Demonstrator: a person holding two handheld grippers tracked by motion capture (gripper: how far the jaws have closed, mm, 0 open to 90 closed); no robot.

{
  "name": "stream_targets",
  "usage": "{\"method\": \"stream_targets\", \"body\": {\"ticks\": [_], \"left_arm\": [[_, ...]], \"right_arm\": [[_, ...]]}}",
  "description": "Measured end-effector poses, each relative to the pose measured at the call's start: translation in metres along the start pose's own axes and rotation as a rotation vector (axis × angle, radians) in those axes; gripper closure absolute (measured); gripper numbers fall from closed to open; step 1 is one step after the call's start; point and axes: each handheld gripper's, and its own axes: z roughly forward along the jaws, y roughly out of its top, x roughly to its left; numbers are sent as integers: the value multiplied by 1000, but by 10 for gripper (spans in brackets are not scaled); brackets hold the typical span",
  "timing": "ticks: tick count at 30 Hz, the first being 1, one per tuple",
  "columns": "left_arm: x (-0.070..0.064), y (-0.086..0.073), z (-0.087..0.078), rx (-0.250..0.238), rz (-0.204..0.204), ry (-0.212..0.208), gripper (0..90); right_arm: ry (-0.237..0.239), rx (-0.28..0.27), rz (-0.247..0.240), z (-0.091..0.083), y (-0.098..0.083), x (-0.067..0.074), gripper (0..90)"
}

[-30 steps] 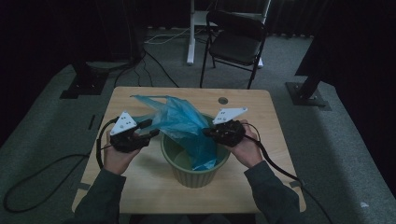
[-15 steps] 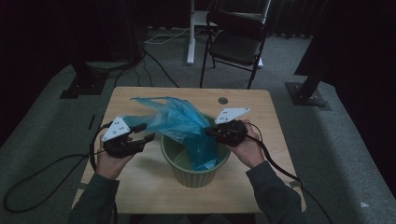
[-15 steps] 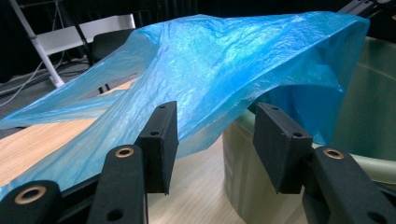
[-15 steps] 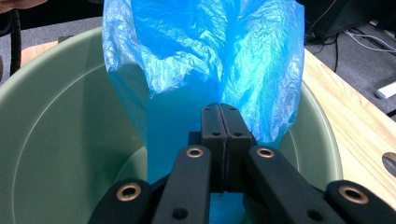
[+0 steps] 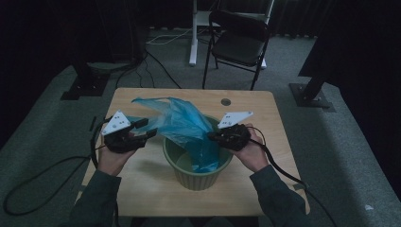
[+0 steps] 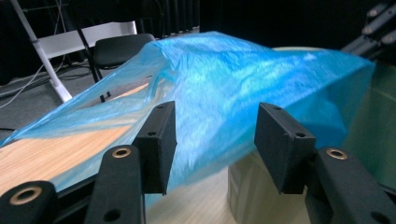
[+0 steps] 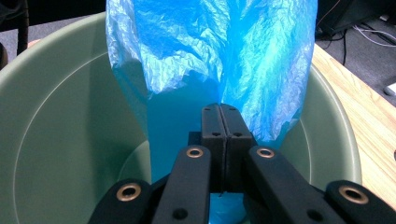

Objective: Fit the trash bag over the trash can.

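A thin blue plastic bag [image 5: 184,125] drapes from the table's left side into a green ribbed bin [image 5: 189,172] at the table's middle. My right gripper [image 5: 212,137] hovers over the bin's right rim, shut on the bag's film; its pads [image 7: 212,123] pinch the blue bag [image 7: 210,46] inside the green bin [image 7: 56,116]. My left gripper [image 5: 147,128] is left of the bin and open, its jaws having just been opening. In the left gripper view the bag [image 6: 233,74] stretches just beyond my left gripper [image 6: 215,135], with neither pad pressing on it.
The wooden table [image 5: 142,189] has a round cable hole [image 5: 226,101] near its far edge. Behind it stand a black folding chair [image 5: 239,42] and a white desk leg [image 5: 193,33]. Dark stand bases [image 5: 309,92] sit on the carpet. Cables trail off the table's left side.
My left gripper has drawn back to the left, away from the bin, and its jaws have widened off the bag. The right gripper has kept still, shut on the film.
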Motion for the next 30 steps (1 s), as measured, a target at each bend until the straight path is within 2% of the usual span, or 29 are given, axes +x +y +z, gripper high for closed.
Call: {"method": "stream_targets", "body": {"ticks": [3, 7, 12, 13, 14, 15, 18, 21, 22, 26, 30], "left_arm": [[3, 6, 7, -2, -11, 1, 473], [10, 17, 18, 23, -22, -1, 453], [21, 28, 31, 40, -67, -27, 439], [24, 29, 34, 46, -84, -46, 435], [28, 30, 37, 58, -110, -87, 417], [33, 30, 43, 76, -149, -153, 394], [38, 28, 53, 83, -182, -190, 370], [45, 27, 62, 57, -248, -239, 370], [45, 27, 64, 62, -255, -249, 372], [39, 27, 74, 114, -227, -246, 446], [29, 28, 79, 155, -173, -225, 661]], "right_arm": [[4, -2, 0, 0, 0, 1, 898], [10, 0, -7, 1, 0, 2, 898], [12, 5, -14, 1, -1, 3, 898], [13, 5, -15, 2, -1, 3, 898], [14, 7, -14, 2, -1, 3, 898], [15, 7, -15, 2, -1, 3, 898], [20, 9, -19, 3, -1, 3, 898], [25, 13, -24, 3, -2, 4, 897], [25, 14, -25, 3, -2, 4, 898], [26, 14, -27, 2, -2, 4, 897], [30, 13, -29, 2, -2, 4, 897]]}}
